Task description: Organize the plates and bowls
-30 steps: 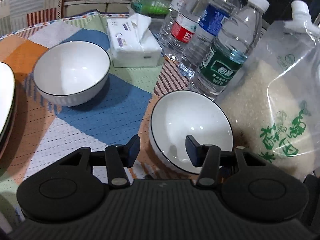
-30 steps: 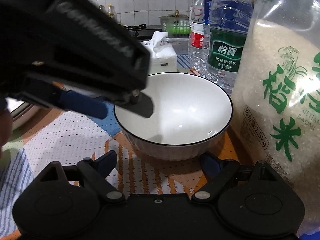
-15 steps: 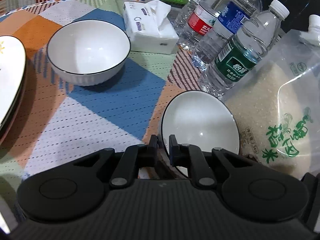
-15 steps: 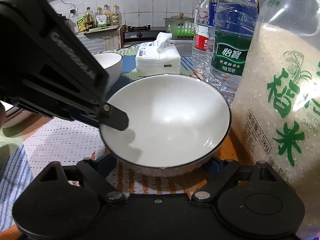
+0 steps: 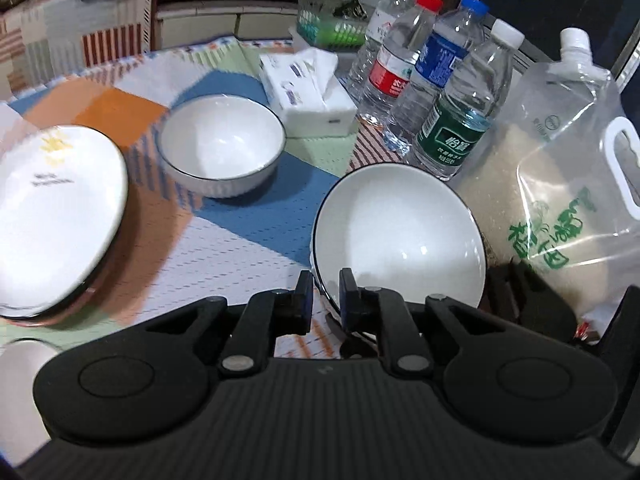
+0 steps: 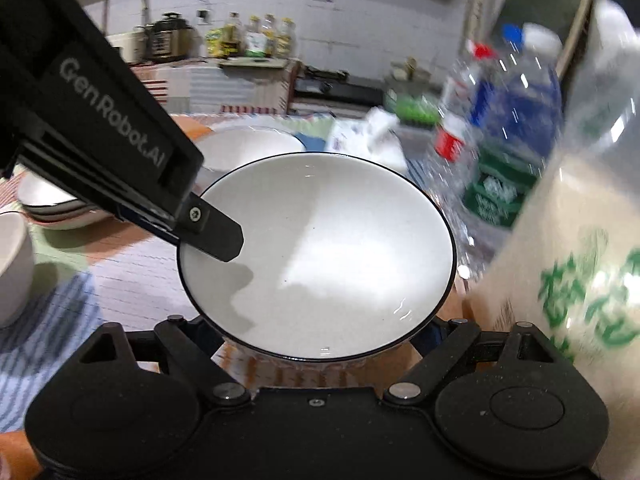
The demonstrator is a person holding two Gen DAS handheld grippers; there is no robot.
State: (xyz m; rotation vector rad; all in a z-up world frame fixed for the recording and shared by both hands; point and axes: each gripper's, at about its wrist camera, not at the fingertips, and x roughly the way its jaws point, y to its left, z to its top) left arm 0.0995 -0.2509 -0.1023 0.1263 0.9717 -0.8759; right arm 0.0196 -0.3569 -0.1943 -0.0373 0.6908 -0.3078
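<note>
Two bowls, four bottles: left gripper (image 5: 325, 300) jaws clamp the near bowl (image 5: 400, 236) rim; right gripper (image 6: 318, 334) jaws spread beneath it.

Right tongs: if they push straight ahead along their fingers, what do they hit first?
Probably the held bowl: it fills the view directly ahead of the right tongs, tilted, with the left tongs clamped on its rim. Beyond it lies the second bowl. Depth is unclear.
</note>
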